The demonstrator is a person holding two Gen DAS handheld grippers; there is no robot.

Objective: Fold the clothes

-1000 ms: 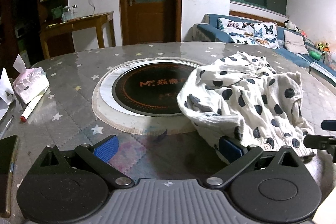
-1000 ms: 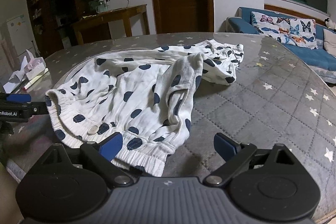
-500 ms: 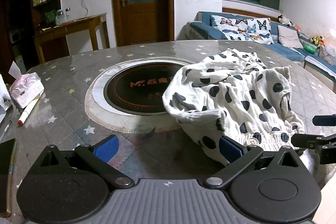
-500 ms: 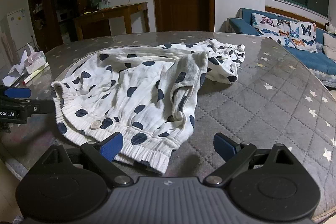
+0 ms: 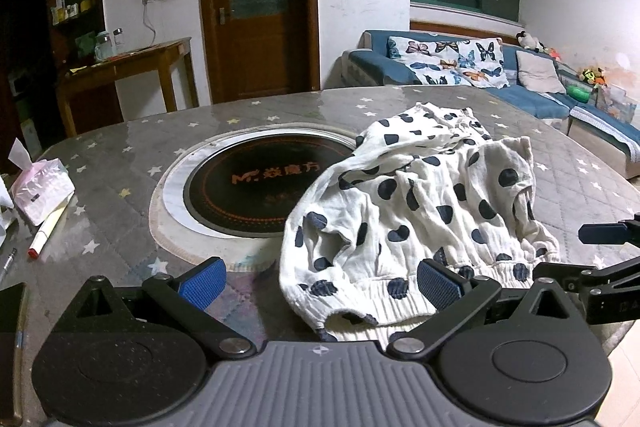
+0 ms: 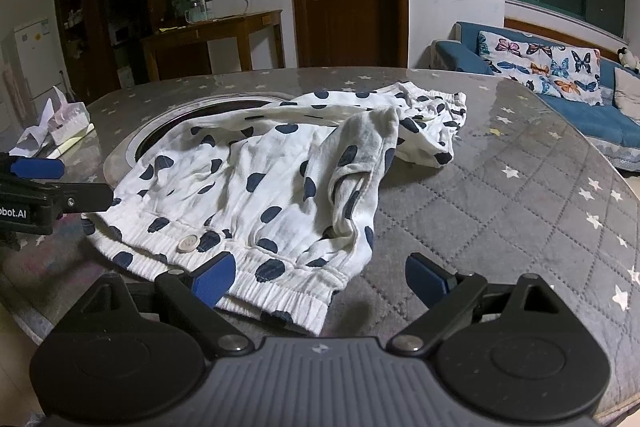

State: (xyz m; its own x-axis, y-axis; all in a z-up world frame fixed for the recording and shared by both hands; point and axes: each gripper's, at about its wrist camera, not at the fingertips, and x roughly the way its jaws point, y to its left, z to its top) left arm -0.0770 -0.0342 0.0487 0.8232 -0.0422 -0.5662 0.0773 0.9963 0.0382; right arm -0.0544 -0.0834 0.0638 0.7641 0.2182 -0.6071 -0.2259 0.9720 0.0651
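Observation:
A white garment with dark blue dots (image 5: 416, 211) lies crumpled on the grey star-pattern table (image 5: 120, 163), its elastic hem toward me. It also shows in the right wrist view (image 6: 280, 187), with a button at the hem. My left gripper (image 5: 320, 281) is open, its jaws on either side of the hem's left corner. My right gripper (image 6: 320, 277) is open, its jaws astride the hem's right corner. Each gripper shows at the edge of the other's view.
A round black hotplate (image 5: 256, 195) is set in the table's middle, partly under the garment. A tissue pack (image 5: 40, 187) and a marker (image 5: 48, 231) lie at the left. A blue sofa (image 5: 520, 83) stands beyond the table.
Both grippers have moved closer to the garment's hem, which now sits between the jaws of each. The garment itself has not shifted.

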